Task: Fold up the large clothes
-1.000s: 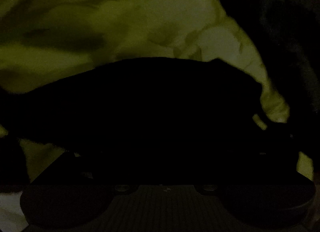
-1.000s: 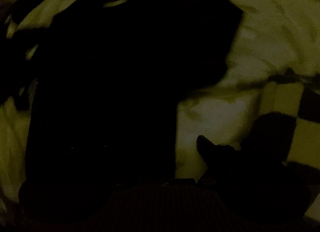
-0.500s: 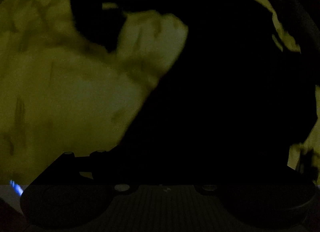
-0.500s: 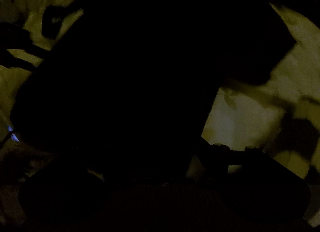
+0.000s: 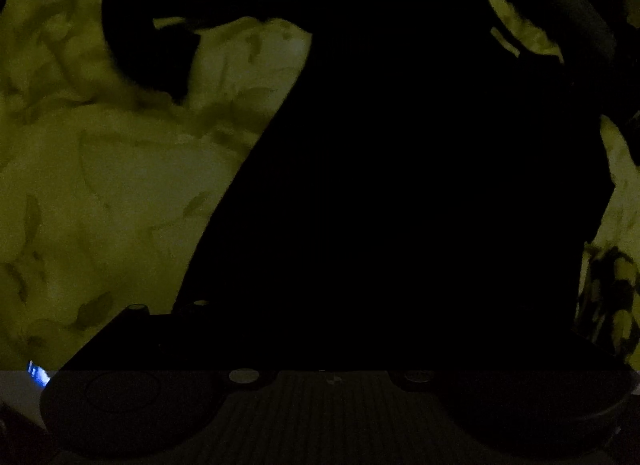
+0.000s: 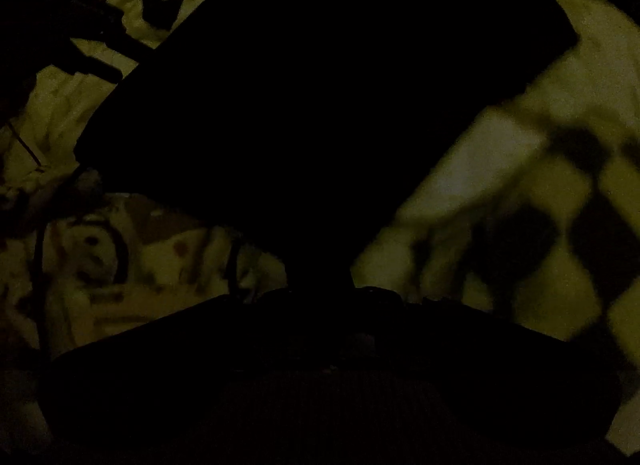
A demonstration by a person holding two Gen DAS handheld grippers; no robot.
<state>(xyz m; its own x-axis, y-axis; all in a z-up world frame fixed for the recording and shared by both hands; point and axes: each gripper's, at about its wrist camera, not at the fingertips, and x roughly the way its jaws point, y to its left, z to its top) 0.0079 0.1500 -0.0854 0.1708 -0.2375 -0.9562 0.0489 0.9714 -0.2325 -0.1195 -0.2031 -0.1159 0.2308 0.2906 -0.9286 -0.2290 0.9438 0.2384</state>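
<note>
Since the earlier frame, the dark garment (image 5: 400,185) is filling more of the left wrist view, lying on pale rumpled bedding (image 5: 100,185) that stays open leftward; the left gripper (image 5: 320,345) is too dark to read. Only the right wrist view is showing checkered fabric (image 6: 580,225), while the right gripper (image 6: 320,293) is pinching the garment's (image 6: 300,105) narrowed edge.

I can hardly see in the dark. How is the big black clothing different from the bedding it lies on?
The black garment shows only as a flat dark shape with no detail, while the pale bedding shows wrinkles and folds. The garment is one plain colour; the bedding carries a dark checked patch in the right wrist view. One sleeve curls out over the bedding. Both are soft cloth.
</note>
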